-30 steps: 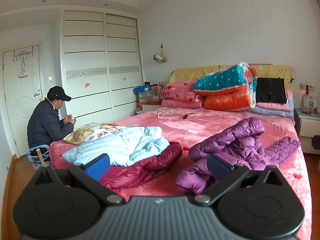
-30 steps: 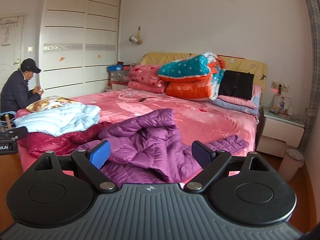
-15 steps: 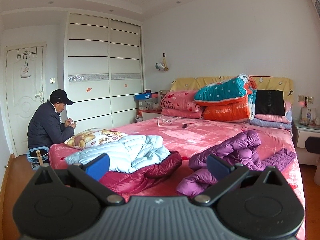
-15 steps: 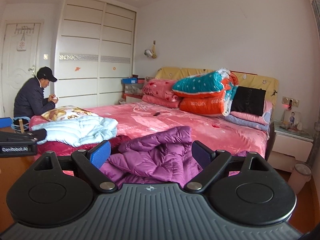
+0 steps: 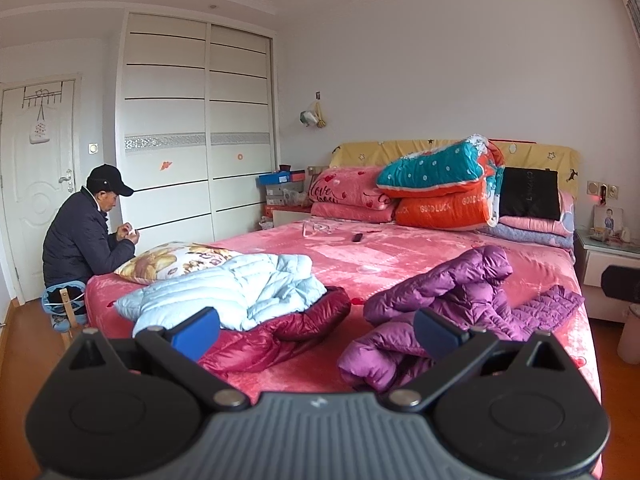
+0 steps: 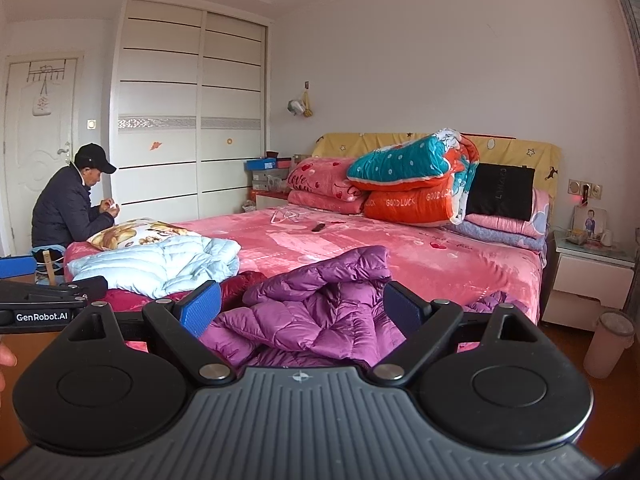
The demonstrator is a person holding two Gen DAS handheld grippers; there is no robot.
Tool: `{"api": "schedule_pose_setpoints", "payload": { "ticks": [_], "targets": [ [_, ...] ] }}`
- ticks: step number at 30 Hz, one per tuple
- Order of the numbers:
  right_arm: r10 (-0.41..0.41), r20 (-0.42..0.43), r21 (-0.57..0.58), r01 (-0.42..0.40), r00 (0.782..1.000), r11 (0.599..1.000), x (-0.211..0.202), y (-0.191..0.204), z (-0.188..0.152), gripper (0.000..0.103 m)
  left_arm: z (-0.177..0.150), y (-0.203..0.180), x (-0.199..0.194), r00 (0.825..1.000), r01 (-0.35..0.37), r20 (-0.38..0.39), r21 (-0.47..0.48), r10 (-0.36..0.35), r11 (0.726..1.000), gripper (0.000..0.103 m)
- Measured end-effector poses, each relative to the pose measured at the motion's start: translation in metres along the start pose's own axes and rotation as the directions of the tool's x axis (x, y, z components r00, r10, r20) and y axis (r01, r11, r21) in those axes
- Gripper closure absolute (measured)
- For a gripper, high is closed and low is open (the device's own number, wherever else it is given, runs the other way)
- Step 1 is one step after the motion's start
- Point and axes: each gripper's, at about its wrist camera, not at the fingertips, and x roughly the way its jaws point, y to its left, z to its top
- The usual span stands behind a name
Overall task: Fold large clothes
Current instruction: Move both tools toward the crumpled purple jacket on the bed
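Note:
A crumpled purple down jacket (image 5: 460,304) (image 6: 320,312) lies at the near right of the pink bed (image 5: 400,256) (image 6: 400,252). A light blue down jacket (image 5: 232,288) (image 6: 160,260) rests on a dark red one (image 5: 280,332) (image 6: 240,280) at the near left. My left gripper (image 5: 316,332) is open, held off the foot of the bed with nothing between its fingers. My right gripper (image 6: 300,308) is open too, facing the purple jacket from short of it. The left gripper's side (image 6: 40,304) shows at the left edge of the right wrist view.
A person (image 5: 84,232) sits on a stool at the bed's far left corner, beside a floral pillow (image 5: 176,260). Folded quilts (image 5: 440,184) and pillows are stacked at the headboard. A remote (image 5: 357,237) lies mid-bed. A nightstand (image 6: 592,272) and a bin (image 6: 608,340) stand on the right.
Both grippers have drawn back and tilted up from the bed, so the jackets look smaller and lower in view. Both stay open. The jackets have not moved.

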Motion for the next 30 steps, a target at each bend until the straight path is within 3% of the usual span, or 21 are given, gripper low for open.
{"api": "schedule_pose_setpoints", "payload": {
  "ticks": [30],
  "targets": [
    [-0.116,-0.086,0.067,0.122,0.989,0.99,0.03,-0.036,-0.037,0.0,-0.021,-0.063,0.028,0.99,0.122,-0.084,0.074,-0.116,0.99,0.001]
  ]
}}
